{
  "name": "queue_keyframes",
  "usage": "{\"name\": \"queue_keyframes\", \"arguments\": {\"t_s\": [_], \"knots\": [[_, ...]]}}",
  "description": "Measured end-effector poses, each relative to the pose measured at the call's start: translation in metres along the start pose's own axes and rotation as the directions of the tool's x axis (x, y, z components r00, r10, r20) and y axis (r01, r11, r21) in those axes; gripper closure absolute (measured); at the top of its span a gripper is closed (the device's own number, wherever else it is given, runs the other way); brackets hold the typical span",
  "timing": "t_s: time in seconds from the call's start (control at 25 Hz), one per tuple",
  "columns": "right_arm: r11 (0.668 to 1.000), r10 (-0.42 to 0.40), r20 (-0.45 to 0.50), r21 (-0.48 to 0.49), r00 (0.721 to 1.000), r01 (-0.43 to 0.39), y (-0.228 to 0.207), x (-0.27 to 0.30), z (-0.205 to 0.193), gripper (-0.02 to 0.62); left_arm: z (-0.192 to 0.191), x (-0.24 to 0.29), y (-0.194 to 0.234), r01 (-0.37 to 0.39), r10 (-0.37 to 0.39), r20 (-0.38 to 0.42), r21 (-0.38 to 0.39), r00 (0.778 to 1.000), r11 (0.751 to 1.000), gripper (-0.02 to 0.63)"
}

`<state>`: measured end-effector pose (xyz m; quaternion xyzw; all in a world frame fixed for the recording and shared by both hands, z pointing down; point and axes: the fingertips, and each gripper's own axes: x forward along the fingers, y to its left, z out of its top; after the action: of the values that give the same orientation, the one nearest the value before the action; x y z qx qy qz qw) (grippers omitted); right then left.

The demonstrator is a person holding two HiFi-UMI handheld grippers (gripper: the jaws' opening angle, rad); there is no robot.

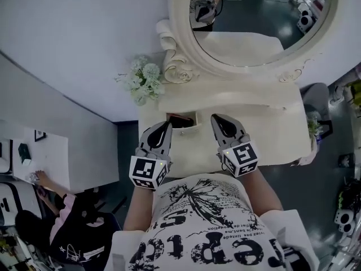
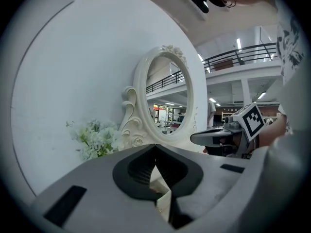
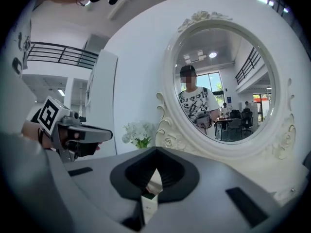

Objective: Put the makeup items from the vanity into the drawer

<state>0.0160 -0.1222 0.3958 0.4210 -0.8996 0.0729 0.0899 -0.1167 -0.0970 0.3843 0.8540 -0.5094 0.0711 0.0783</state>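
The white vanity [image 1: 254,103] stands in front of me under an oval mirror [image 1: 254,16]. A small drawer [image 1: 187,130] at its front left is pulled open, and something dark [image 1: 180,119] lies inside. My left gripper [image 1: 167,124] is shut and empty, its tip just left of the drawer. My right gripper [image 1: 216,119] is shut and empty too, just right of the drawer. In the left gripper view the jaws [image 2: 155,147] meet at the tip, as they do in the right gripper view [image 3: 155,149]. Each gripper shows in the other's view [image 2: 218,139] [image 3: 82,135].
White flowers [image 1: 144,81] stand at the vanity's back left, next to the mirror's carved frame [image 1: 177,66]. A seated person [image 1: 62,208] works at a desk at the lower left. A stool or chair [image 1: 318,95] stands to the right of the vanity.
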Motion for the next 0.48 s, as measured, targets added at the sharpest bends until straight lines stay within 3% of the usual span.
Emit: {"name": "queue_keyframes", "arguments": {"t_s": [0.48], "knots": [[0.999, -0.043, 0.050, 0.018, 0.998, 0.042, -0.009, -0.018, 0.013, 0.578, 0.025, 0.003, -0.024, 0.068, -0.070, 0.049, 0.043, 0.996, 0.997, 0.586]]}}
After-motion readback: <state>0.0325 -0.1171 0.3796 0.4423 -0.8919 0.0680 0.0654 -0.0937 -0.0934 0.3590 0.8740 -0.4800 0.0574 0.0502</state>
